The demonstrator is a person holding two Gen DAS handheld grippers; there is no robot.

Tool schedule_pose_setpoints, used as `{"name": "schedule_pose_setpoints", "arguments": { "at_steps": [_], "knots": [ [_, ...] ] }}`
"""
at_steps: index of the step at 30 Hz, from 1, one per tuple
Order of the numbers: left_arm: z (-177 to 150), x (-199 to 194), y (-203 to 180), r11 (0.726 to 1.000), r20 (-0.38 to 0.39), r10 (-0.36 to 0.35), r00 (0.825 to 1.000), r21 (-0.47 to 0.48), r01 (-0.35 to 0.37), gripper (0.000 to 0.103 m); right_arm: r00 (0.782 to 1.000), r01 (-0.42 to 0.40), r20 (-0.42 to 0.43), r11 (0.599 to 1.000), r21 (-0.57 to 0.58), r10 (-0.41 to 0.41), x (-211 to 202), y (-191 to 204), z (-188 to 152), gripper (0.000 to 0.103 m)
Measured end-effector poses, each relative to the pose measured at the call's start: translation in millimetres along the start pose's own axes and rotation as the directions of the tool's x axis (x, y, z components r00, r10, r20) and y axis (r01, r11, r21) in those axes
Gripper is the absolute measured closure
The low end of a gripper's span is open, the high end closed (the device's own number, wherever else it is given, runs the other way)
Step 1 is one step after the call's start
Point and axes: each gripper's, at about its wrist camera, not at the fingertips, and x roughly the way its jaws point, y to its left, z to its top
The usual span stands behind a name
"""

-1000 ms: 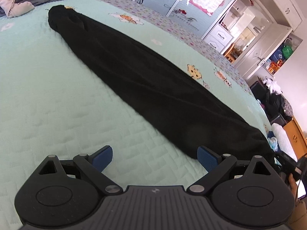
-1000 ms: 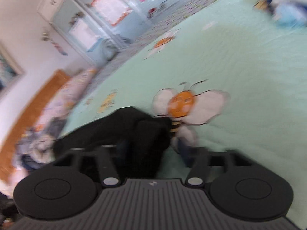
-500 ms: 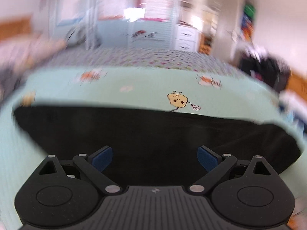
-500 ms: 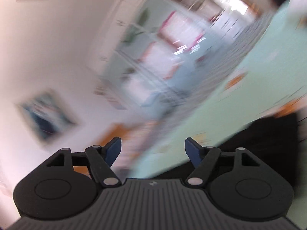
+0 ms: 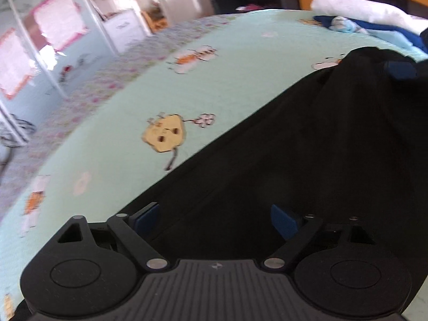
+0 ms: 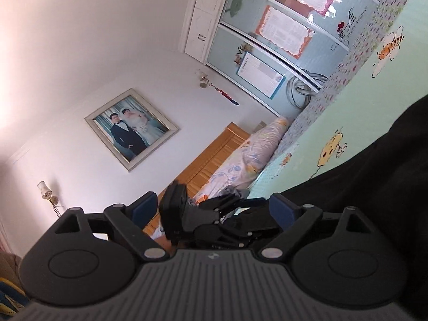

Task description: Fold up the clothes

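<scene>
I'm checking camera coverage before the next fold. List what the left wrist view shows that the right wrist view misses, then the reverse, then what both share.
Left wrist only: the white and blue bedding heaped at the bed's far end, and a blue pad of the other gripper beyond the cloth.

Right wrist only: the framed photo on the wall, the wall lamp, and the wooden headboard.

Both: the black garment spread on the mint bedspread, the yellow cartoon print, and the sliding wardrobe doors.

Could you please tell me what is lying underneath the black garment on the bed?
The black garment lies flat on the mint-green quilted bedspread, printed with cartoon bees and a yellow figure. Whatever print or object sits beneath the cloth is covered and cannot be seen.
</scene>
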Motion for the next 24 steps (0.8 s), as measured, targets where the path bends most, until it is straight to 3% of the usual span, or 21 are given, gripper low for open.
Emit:
{"name": "schedule_pose_setpoints", "arguments": {
  "at_steps": [3, 6, 10, 13, 18, 20, 24],
  "knots": [
    [0, 6, 13, 0.997, 0.012, -0.076, 0.997, 0.019, 0.075, 0.018, 0.999, 0.026, -0.024, 1.000, -0.007, -0.026, 9, -3, 4, 0.011],
    [-1, 18, 23, 0.990, -0.068, -0.139, 0.988, -0.011, 0.138, 0.038, 0.999, 0.009, -0.030, 1.000, -0.020, -0.009, 9, -7, 5, 0.011],
    [-1, 20, 30, 0.992, -0.101, -0.116, 0.988, -0.058, 0.110, 0.044, 0.999, 0.021, -0.029, 1.000, -0.006, -0.021, 11, -10, 3, 0.011],
    [0, 18, 30, 0.995, -0.077, -0.086, 0.993, -0.048, 0.082, 0.044, 0.999, 0.023, -0.024, 1.000, -0.006, -0.023, 10, -11, 1, 0.011],
    [7, 31, 30, 0.996, -0.121, -0.092, 0.988, -0.010, 0.092, 0.048, 1.000, 0.029, -0.009, 1.000, -0.001, -0.029, 10, -13, -2, 0.011],
    [11, 33, 28, 0.996, -0.124, -0.088, 0.988, 0.004, 0.089, 0.055, 0.999, 0.045, -0.011, 0.999, -0.012, -0.045, 12, -14, -4, 0.011],
    [14, 37, 21, 0.997, -0.150, -0.059, 0.987, 0.045, 0.066, 0.093, 0.996, 0.079, -0.034, 0.995, -0.064, -0.081, 18, -9, -10, 0.011]
  ]
}}
